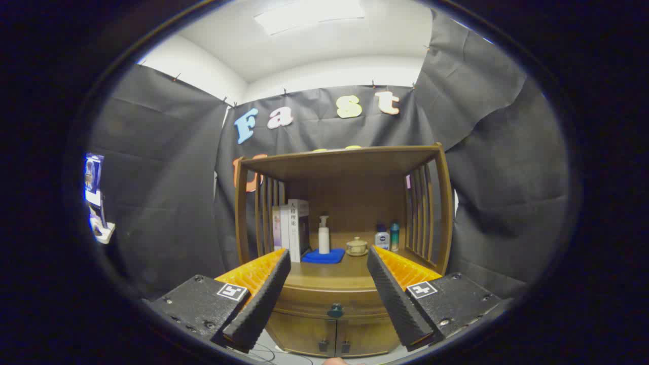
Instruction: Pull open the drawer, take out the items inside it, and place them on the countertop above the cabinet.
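Gripper (328, 263) fingers are seen spread wide apart, with nothing held between them, and are aimed level at the front of a wooden cabinet (340, 324). Between the fingertips, lower down, the drawer (329, 300) is seen fully closed, its small dark knob (335, 310) centred on the front and well short of the fingers. Below it, two cabinet doors (334, 337) are closed, each with a small handle near the middle seam. Above the drawer, the countertop (334, 276) is framed by the two fingers; bare wood is left at its front edge. Toward the back, a blue cloth (323, 256) is laid flat, with a white pump bottle (324, 234) standing on it. Upright books (291, 229) are set to the left, a small lidded ceramic cup (357, 246) to the right of the cloth, then two small bottles (388, 237) side by side near the slatted side rail (421, 213). A shelf top (345, 157) roofs the countertop space.
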